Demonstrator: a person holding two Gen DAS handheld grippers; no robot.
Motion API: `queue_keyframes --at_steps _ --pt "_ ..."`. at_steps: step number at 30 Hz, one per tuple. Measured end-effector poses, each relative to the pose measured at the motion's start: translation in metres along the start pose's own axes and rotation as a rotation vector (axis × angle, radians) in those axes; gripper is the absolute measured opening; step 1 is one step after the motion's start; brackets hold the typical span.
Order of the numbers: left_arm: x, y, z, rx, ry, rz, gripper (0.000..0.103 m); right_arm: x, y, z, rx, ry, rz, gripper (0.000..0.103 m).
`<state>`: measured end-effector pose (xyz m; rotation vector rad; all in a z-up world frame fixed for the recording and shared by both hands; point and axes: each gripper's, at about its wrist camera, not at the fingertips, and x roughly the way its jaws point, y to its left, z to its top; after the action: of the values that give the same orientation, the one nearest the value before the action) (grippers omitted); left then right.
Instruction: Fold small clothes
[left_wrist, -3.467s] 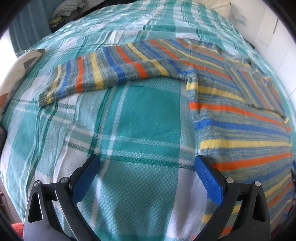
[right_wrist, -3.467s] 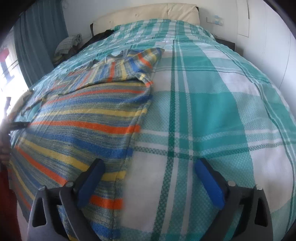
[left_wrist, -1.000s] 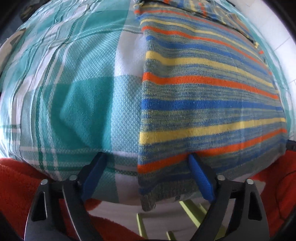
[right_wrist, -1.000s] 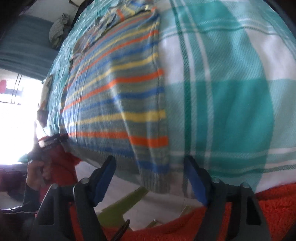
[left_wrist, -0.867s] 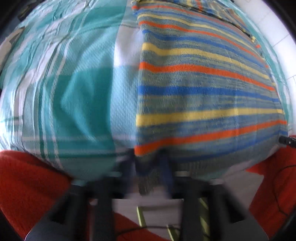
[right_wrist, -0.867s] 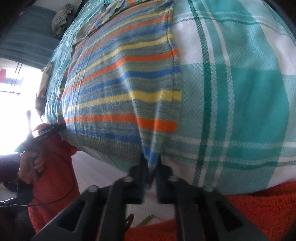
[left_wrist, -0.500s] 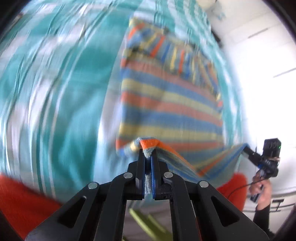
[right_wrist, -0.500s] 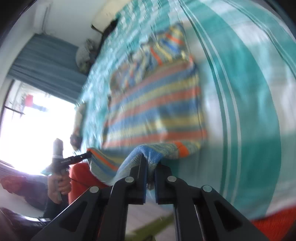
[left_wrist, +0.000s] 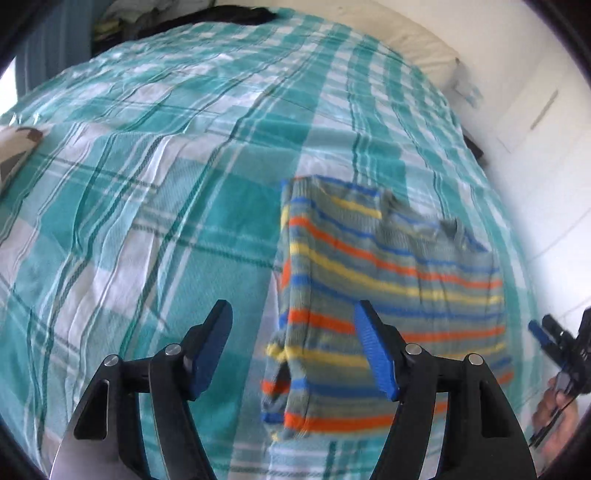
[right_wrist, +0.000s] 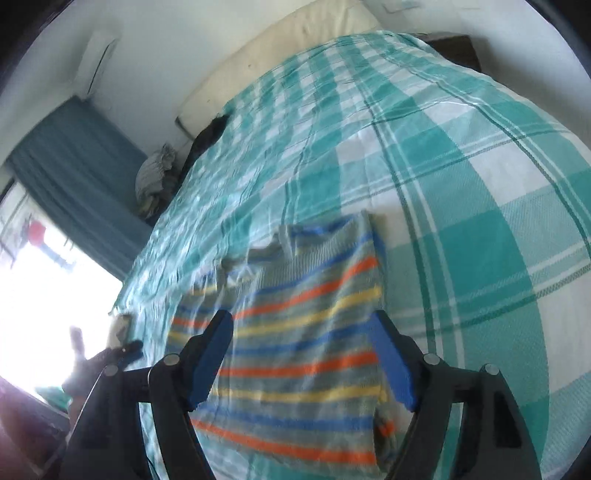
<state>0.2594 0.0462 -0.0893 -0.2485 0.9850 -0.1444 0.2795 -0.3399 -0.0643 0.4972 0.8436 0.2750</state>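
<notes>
1. Left gripper: the jaws stand wide apart and hold nothing; its blue pads hang above the near left corner of the garment without touching it.
2. Right gripper: likewise spread wide and empty-handed, poised over the near half of the garment; blue pads clear of the cloth.
3. Striped sweater: grey knit with orange, yellow and blue bands, lying on the bed folded into a compact rectangle. Its near left corner is rumpled, with a loose flap turned under. The far edge shows the grey neckline.
4. Bed cover: teal and white plaid, creased, carrying the sweater right of centre in the left wrist view.
5. Cream headboard: along the far end of the bed.
6. Teal curtain: at the far left, beside a bright window.
7. Bundle of clothes: at the far left edge of the bed.
</notes>
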Motion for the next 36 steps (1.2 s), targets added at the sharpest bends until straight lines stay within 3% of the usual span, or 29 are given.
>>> queue_keyframes --at_steps 1,2,3,4,5,7,9,10,13,14,18,20,21,22,23,25,29,36 --pt "0.005 -0.009 -0.018 0.078 0.021 0.004 0.070 0.001 0.007 -0.021 -0.074 0.032 0.019 0.076" --pt "0.015 -0.018 -0.036 0.172 0.069 0.056 0.068 0.001 0.005 -0.038 -0.120 0.067 0.042 0.074" --pt "0.032 -0.022 -0.053 0.254 0.140 0.139 0.065 0.005 -0.002 -0.057 -0.151 0.116 0.026 0.072" --pt "0.035 -0.013 -0.065 0.288 0.175 0.167 0.065 0.014 -0.013 -0.077 -0.166 0.190 -0.056 0.068" --pt "0.026 -0.007 -0.063 0.277 0.126 0.152 0.067 0.021 -0.028 -0.097 -0.166 0.259 -0.155 0.051" --pt "0.013 0.000 -0.062 0.223 0.135 0.183 0.073 -0.004 -0.038 -0.113 -0.181 0.180 -0.170 0.048" --pt "-0.009 -0.001 -0.062 0.186 0.118 0.185 0.072 -0.021 -0.039 -0.118 -0.151 0.169 -0.226 0.049" --pt "-0.021 -0.007 -0.065 0.196 0.084 0.178 0.074 -0.033 -0.036 -0.120 -0.137 0.145 -0.242 0.053" --pt "-0.054 -0.042 -0.079 0.272 -0.016 0.162 0.095 -0.057 -0.016 -0.131 -0.179 0.060 -0.285 0.077" --pt "-0.059 -0.055 -0.085 0.299 -0.044 0.156 0.098 -0.061 -0.010 -0.135 -0.187 0.034 -0.306 0.084" --pt "-0.045 -0.105 -0.118 0.427 -0.065 0.122 0.100 -0.046 -0.002 -0.150 -0.186 0.023 -0.378 0.086" --pt "-0.019 -0.118 -0.138 0.487 -0.022 0.162 0.100 -0.025 -0.008 -0.171 -0.204 0.069 -0.460 0.093" --pt "-0.002 -0.119 -0.148 0.501 0.013 0.191 0.100 -0.022 -0.009 -0.179 -0.232 0.051 -0.474 0.093" --pt "0.007 -0.114 -0.156 0.479 0.007 0.191 0.102 -0.023 -0.005 -0.185 -0.271 0.002 -0.495 0.095" --pt "0.005 -0.105 -0.161 0.431 -0.048 0.162 0.102 -0.023 -0.004 -0.186 -0.283 0.004 -0.519 0.097" --pt "0.003 -0.094 -0.163 0.383 -0.071 0.113 0.102 -0.021 -0.004 -0.185 -0.287 0.021 -0.538 0.098" --pt "0.002 -0.092 -0.157 0.386 -0.037 0.090 0.102 -0.024 -0.009 -0.187 -0.275 0.010 -0.529 0.100" --pt "0.004 -0.092 -0.166 0.393 -0.071 0.090 0.102 -0.020 -0.005 -0.189 -0.286 0.008 -0.561 0.102"
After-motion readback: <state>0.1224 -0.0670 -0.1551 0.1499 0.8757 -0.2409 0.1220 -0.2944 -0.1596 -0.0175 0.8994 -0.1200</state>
